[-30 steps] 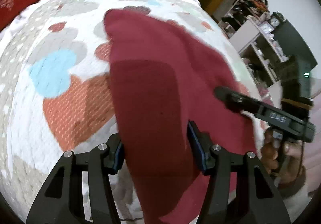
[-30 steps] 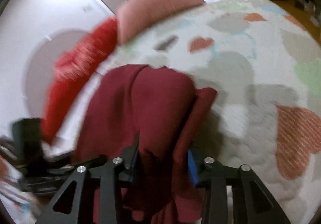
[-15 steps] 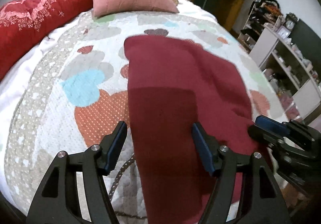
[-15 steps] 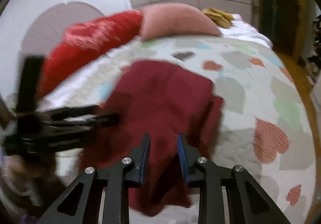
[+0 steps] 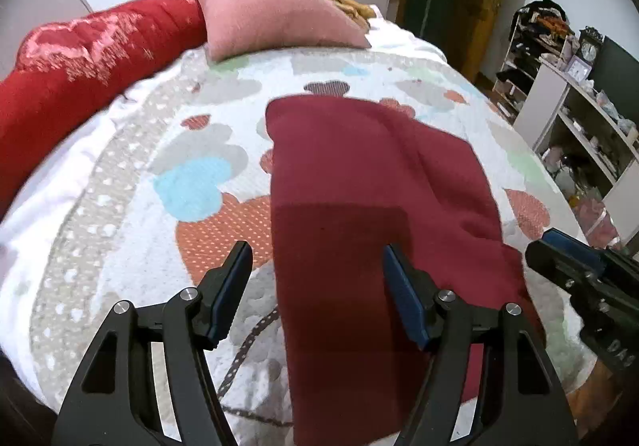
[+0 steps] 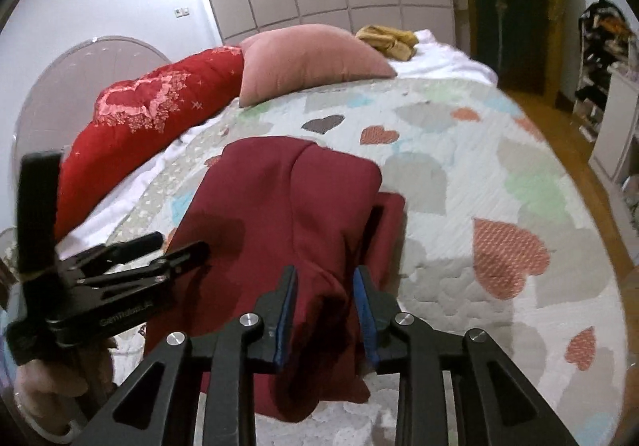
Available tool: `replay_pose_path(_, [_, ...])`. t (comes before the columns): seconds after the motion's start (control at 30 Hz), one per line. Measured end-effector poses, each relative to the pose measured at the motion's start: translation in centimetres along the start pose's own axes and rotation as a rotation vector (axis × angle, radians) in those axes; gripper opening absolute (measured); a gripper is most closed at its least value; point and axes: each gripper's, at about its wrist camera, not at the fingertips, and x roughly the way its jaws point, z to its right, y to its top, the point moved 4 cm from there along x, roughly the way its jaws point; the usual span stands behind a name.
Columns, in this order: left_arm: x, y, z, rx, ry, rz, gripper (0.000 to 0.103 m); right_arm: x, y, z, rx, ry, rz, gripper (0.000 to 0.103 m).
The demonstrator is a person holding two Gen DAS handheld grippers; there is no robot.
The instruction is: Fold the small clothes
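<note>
**Dark red cloth lies folded on the heart quilt**

A dark red cloth lies on a bed. The bed has a white quilt with hearts on it in blue, grey, green and orange. The cloth lies flat near the front edge of the bed. It looks folded over, with a raised fold line running along it. On its right side a lower layer sticks out from under the top layer.

The left gripper is above the front part of the cloth. Its two fingers stand wide apart. One blue pad is over the quilt, just left of the cloth's edge. The other pad is over the cloth. It holds nothing.

The right gripper is over the near right part of the cloth. Its fingers are partly open, with a narrow gap between the blue pads. Cloth shows in the gap. The pads do not press on it, so it grips nothing. In the left wrist view, the right gripper's tip shows at the right edge, beside the cloth.

At the far end of the bed lies a pink pillow. A long red cushion with a pale pattern lies next to it, along the left side. Something yellow lies behind the pink pillow. White shelves full of small things stand to the right of the bed.
</note>
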Motion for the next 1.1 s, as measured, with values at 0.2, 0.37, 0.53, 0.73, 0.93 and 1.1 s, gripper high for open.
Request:
replay_pose_path(0.2, [-2.9,-0.3,0.3,0.01,0.005,0.055,0.068,-1.3,-0.3,-0.7,-0.012,-0.093,0.027,0.05])
replay_pose_path(0.37, [-4.8,-0.5,0.5,0.027,0.022,0.1,0.068,-2.2,-0.5,-0.8,0.013,-0.115,0.034,0.05])
replay_pose_path(0.53, [-6.4,-0.6,0.2,0.026,0.04,0.145,0.068,-3.0,-0.4,-1.5,0.018,-0.125,0.051,0.05])
replay_pose_path(0.73, [-7.8,-0.8,0.0,0.038,0.066,0.188,0.068,-3.5,-0.4,-2.3,0.014,-0.12,0.053,0.053])
replay_pose_path(0.93, [-8.5,-0.9,0.0,0.062,0.122,0.209,0.068,-4.1,-0.6,-2.4,0.027,-0.12,0.064,0.057])
replay_pose_path(1.1, [-9.2,-0.9,-0.3,0.064,0.167,0.238,0.068,-4.3,-0.6,-2.2,0.034,-0.121,0.067,0.057])
